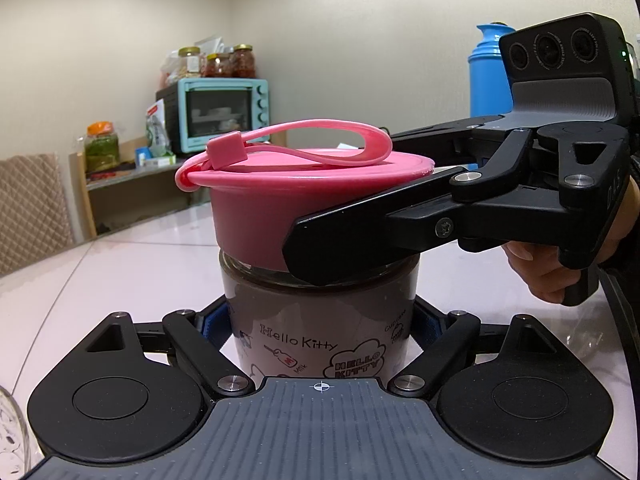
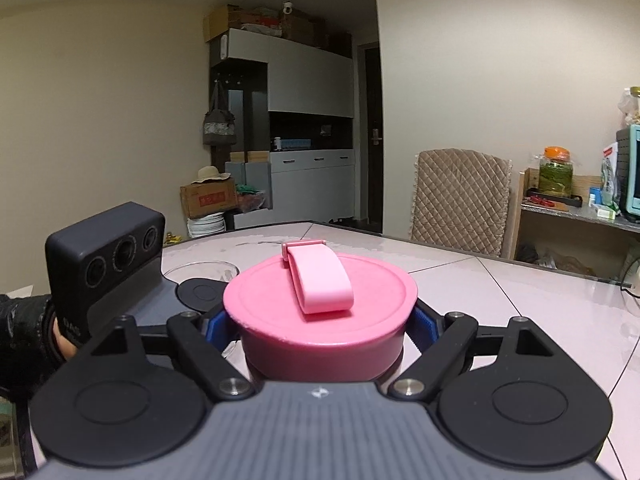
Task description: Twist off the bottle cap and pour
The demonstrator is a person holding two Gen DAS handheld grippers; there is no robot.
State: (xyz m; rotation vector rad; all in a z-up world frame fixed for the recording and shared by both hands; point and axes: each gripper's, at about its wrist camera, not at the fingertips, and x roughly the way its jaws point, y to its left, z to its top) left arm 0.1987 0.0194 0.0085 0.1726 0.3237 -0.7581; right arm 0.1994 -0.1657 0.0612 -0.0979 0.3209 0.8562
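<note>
We clamp the left gripper (image 1: 320, 332) on the bottle (image 1: 320, 320), mid-frame on the tabletop (image 1: 120, 264), bracing it while our right gripper (image 2: 320, 324) squeezes the pink cap (image 2: 320, 304) to twist.

The left wrist view sits low, just behind the left gripper (image 1: 320, 328), looking level along its fingers at the bottle's printed body (image 1: 320, 320), very near; it faces a corner with a teal toaster oven (image 1: 218, 114) on a shelf, and catches the right gripper (image 1: 360, 216) from the side, reaching in from the right edge; the right wrist view rides higher, just behind the right gripper (image 2: 320, 320), looking slightly down over the pink cap (image 2: 320, 304) at close range, toward a white cabinet (image 2: 310, 80) and doorway; both views share the cap (image 1: 296, 204), the pale table (image 1: 120, 264), the quilted chair (image 2: 460, 200) and the green-filled jar (image 2: 556, 174)
</note>
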